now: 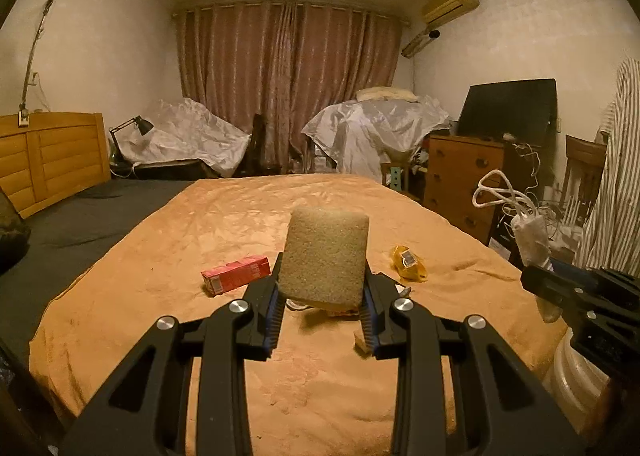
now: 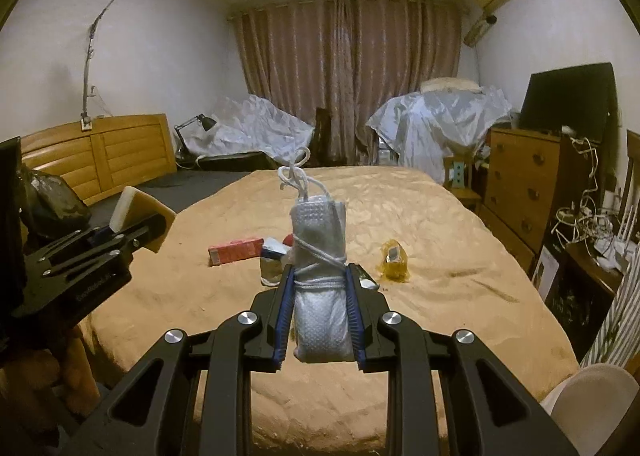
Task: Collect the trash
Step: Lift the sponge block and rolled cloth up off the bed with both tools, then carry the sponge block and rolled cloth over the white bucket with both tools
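My left gripper (image 1: 322, 312) is shut on a tan sponge (image 1: 325, 255), held up above the orange blanket (image 1: 224, 224); in the right wrist view the same sponge (image 2: 138, 210) shows at the left, pinched in that gripper. My right gripper (image 2: 319, 308) is shut on a white bundle tied with cord (image 2: 320, 268), whose loops stick up; the bundle (image 1: 528, 234) also appears at the right of the left wrist view. On the blanket lie a red carton (image 1: 236, 274), a yellow wrapper (image 1: 408, 262) and a few small scraps (image 2: 274, 256) partly hidden behind the bundle.
A bed with a wooden headboard (image 1: 48, 152) fills the middle. A wooden dresser (image 2: 524, 184) with a dark screen stands at the right, with tangled cables (image 2: 588, 216) beside it. A white rounded object (image 2: 596, 396) sits at the lower right. Plastic-covered piles (image 1: 376, 128) stand before the curtain.
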The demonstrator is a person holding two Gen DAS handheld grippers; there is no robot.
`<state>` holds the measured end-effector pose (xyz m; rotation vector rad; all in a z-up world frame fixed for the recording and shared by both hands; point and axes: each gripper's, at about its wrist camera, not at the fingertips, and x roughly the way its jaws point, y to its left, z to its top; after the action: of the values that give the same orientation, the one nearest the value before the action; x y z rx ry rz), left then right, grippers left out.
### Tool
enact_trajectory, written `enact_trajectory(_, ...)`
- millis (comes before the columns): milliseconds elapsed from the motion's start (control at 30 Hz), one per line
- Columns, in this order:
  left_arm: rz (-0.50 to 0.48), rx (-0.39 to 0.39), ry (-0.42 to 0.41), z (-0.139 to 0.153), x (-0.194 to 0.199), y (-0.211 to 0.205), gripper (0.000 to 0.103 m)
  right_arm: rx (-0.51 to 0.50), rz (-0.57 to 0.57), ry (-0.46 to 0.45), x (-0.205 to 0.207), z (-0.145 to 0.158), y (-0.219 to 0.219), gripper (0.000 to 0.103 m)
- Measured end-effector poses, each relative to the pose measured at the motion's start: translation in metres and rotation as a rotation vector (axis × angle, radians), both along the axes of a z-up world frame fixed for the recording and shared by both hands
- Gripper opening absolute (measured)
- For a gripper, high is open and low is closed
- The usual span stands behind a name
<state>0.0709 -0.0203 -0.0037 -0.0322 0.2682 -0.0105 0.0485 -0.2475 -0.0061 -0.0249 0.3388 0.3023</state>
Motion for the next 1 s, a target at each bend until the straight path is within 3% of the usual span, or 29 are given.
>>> enact_trajectory(533,-0.047,0.007,-0.001,0.006,-0.005,-0.015,0.031,0.0,-0.025,0.004,-0.008,0.01,-0.006,0.026)
enact_trajectory(767,-0.168,0.017,0.01,0.01,0.003,-0.062,0.031,-0.001,-0.122,0.003,-0.028,0.022,-0.051,0.026)
enact_trajectory(1000,-0.303,0.031,0.021,0.011,0.002,-0.12,0.031,-0.012,-0.24,0.008,-0.059,0.032,-0.123,0.026)
